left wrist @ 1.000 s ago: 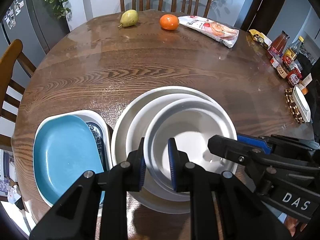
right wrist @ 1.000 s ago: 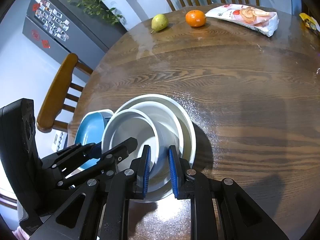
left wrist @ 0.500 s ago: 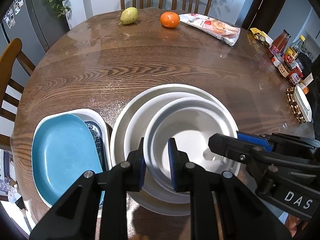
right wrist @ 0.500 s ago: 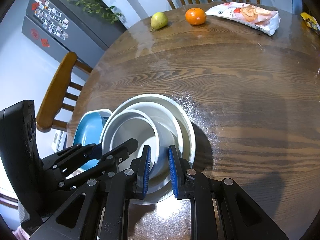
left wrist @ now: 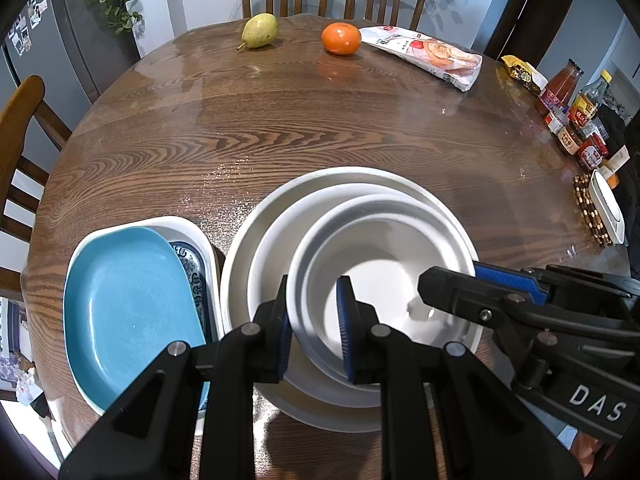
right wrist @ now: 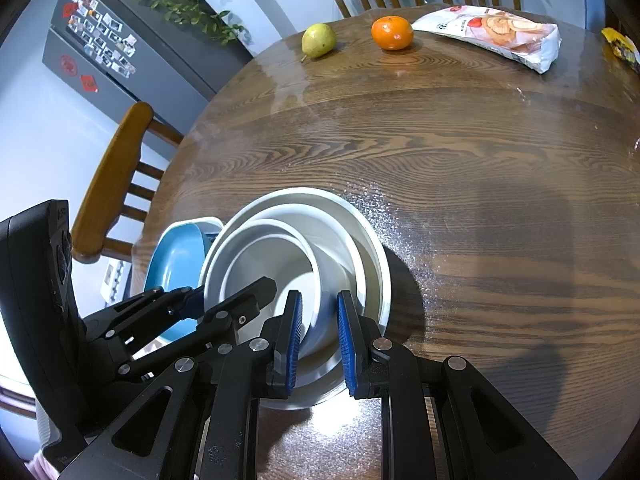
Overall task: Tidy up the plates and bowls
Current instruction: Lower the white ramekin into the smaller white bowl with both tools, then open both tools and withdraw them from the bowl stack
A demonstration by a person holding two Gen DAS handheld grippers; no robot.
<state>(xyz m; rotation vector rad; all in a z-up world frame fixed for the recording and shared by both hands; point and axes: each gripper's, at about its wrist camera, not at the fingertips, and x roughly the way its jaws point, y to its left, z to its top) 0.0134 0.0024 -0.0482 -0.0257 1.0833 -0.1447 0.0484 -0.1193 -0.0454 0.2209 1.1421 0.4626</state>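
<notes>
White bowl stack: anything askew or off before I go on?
Yes. The smallest bowl sits off-centre in the stack, tilted toward the near rim, gripped by the left tool and right tool. No chips or spills visible.

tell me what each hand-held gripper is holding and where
Both grip the top white bowl by its rim: left hand-held gripper on its left edge, right hand-held gripper on its right edge.

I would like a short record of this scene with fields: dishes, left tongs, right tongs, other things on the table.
dishes: three white bowls nested; blue plate stacked on other plates beside them
left tongs: closed on the left rim of the top bowl
right tongs: closed on the right rim of the same bowl
other things: pear, orange, snack bag, sauce bottles at the table edge
</notes>
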